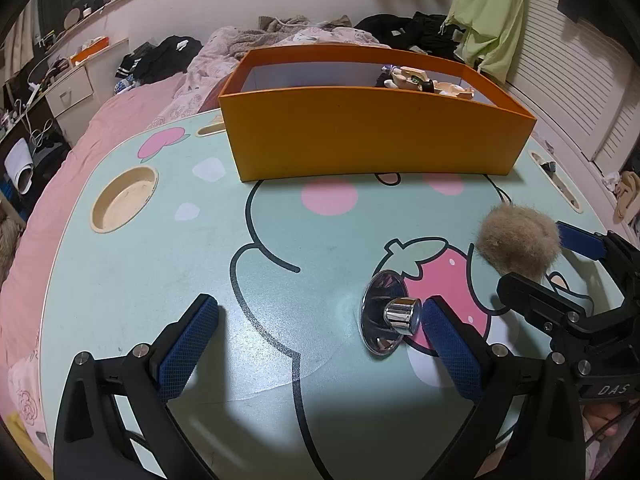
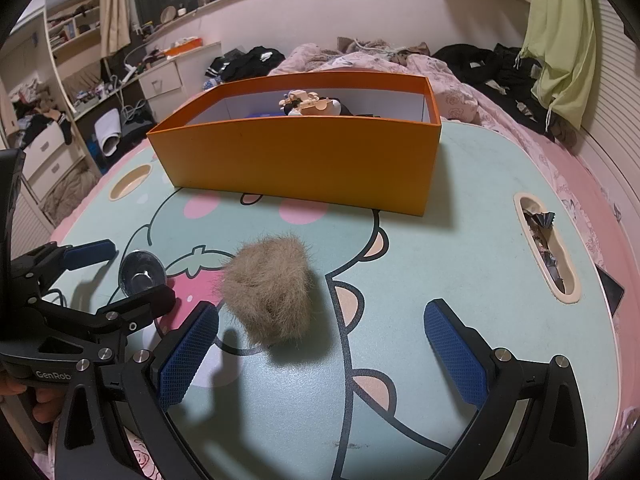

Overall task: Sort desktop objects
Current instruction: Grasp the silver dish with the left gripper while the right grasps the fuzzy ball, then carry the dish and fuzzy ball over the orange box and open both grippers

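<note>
Left gripper [image 1: 320, 320] stands wide apart and holds nothing; the chrome knob [image 1: 386, 316] lies on the table [image 1: 120, 280] just inside its right pad, which appears to touch it. Right gripper [image 2: 320, 340] is likewise spread and empty, with the fur ball [image 2: 272, 288] just ahead, near its left pad. The orange box [image 2: 296, 160] sits at the far side, already holding some toys, evidently the sorting destination. Both pieces await pickup.

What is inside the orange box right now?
Inside the orange cardboard box sits a cream plastic toy atop something black, plus a glimpse of blue. The front wall hides the floor and anything lower.
</note>
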The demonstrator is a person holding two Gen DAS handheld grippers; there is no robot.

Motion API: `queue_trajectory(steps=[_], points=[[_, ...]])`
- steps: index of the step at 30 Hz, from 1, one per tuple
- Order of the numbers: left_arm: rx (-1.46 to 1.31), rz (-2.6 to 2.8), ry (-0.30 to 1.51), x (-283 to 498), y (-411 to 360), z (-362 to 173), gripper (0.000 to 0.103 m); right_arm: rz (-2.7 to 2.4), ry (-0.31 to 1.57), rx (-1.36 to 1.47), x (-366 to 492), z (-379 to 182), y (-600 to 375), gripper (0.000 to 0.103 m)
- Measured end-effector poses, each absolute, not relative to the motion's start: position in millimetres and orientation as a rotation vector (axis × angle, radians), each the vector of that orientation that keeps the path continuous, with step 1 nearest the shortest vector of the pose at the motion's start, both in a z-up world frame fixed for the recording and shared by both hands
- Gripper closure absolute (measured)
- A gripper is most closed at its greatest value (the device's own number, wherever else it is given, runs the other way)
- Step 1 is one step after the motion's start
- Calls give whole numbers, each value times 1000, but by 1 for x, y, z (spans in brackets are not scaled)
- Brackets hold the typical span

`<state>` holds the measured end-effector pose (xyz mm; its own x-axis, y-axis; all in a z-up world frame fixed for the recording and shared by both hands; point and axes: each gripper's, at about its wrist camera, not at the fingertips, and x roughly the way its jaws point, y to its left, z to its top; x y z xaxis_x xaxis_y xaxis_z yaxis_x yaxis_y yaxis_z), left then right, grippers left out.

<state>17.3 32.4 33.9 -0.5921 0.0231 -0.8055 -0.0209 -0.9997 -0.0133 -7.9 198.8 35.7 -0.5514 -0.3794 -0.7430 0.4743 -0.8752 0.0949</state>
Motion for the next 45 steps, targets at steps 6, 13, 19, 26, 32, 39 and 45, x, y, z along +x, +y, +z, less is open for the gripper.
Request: queue_trajectory(steps=[6,13,19,26,32,39,45], points=[[-1407,2781,-3,17,32,34,2,-2402,159,1111,-8,36,199,0],[-1390,2773,-9,19,31,35,2,-2422,135,1094,-7,39,203,7],[-1339,2765,-40,24,29,38,13,-2455,167,1019,-4,49,197,13],[-1229,2680,52,32,49,43,72,-2366,192,1040,-6,41,186,81],[-1162,2703,35,37,47,58,72,-2365,104,984,1,54,191,81],[-1024,2754,8,22,44,103,72,-2379,60,869,-10,96,186,81],[-917,2816,11,-25,43,145,71,-2440,23,801,-58,134,176,80]])
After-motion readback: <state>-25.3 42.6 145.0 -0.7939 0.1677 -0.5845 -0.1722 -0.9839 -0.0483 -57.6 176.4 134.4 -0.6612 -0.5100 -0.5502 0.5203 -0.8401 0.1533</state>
